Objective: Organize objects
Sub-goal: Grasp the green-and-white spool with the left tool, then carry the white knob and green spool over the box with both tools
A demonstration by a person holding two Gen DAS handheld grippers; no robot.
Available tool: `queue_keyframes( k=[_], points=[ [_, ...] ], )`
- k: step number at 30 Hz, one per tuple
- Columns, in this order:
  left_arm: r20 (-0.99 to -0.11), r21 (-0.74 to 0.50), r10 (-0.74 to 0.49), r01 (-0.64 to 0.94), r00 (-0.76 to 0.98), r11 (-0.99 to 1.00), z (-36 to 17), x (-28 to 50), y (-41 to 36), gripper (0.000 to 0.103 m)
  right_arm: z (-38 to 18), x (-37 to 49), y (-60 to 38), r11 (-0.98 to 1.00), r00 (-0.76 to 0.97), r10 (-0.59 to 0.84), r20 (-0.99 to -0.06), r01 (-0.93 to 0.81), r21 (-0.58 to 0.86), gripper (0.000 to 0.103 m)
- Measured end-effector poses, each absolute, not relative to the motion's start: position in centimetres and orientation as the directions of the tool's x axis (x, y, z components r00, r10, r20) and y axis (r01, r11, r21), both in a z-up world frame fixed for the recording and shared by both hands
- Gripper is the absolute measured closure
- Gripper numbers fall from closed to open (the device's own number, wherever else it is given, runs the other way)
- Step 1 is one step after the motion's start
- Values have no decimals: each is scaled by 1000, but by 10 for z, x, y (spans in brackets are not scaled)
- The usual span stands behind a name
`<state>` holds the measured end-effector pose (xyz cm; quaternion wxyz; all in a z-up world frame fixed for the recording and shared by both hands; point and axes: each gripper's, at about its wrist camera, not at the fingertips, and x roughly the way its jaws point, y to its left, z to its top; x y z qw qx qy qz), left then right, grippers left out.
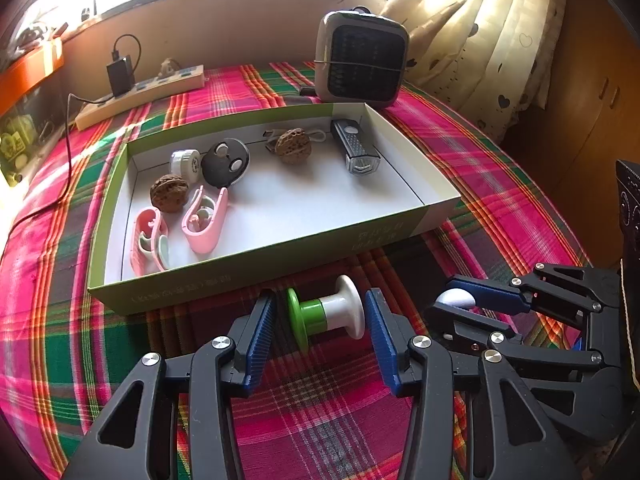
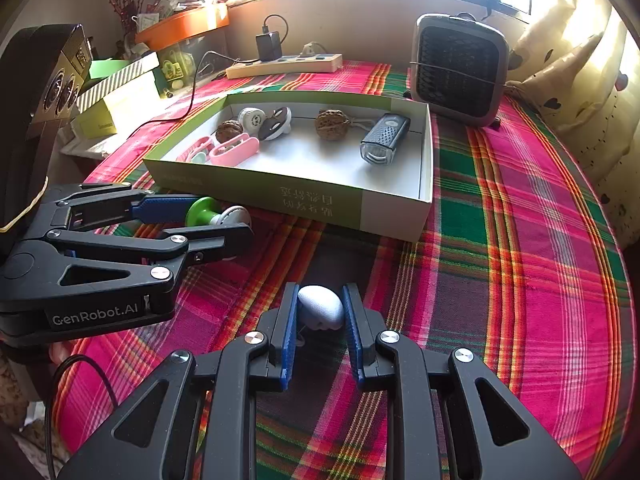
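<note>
- Left tool: jaws apart around a green-and-white spool lying on the plaid cloth, just before the green box; small gaps show at both pads.
- Right tool: closed on a pale egg-shaped object.
- Right wrist view alone shows stacked boxes and an orange tray beyond the table's left edge.
- Box holds walnuts, pink clips, a bike light.

On the plaid-covered worktop, a green-and-white spool is bracketed by the left tongs, apparently untouched. At right, a pale egg-shaped object is clamped by the right tongs. Beyond, a green tray is seen.
</note>
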<state>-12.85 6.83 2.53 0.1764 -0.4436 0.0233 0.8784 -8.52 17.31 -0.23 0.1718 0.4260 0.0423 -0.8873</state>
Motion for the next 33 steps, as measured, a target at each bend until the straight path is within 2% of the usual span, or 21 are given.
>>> queue_keyframes(
  k=[4, 8, 33],
  points=[
    [-785, -118, 293, -333, -546, -936, 26, -128, 67, 67, -2, -85, 173, -937, -578, -268, -771, 341, 70, 80],
    [-784, -114, 293, -337, -548, -935, 26, -128, 67, 71, -2, -85, 173, -938, -578, -267, -771, 341, 69, 80],
    [-741, -98, 302, -347, -600, -933, 53, -118, 60, 72, 15, -85, 171, -936, -612, -275, -741, 346, 62, 80]
  ],
)
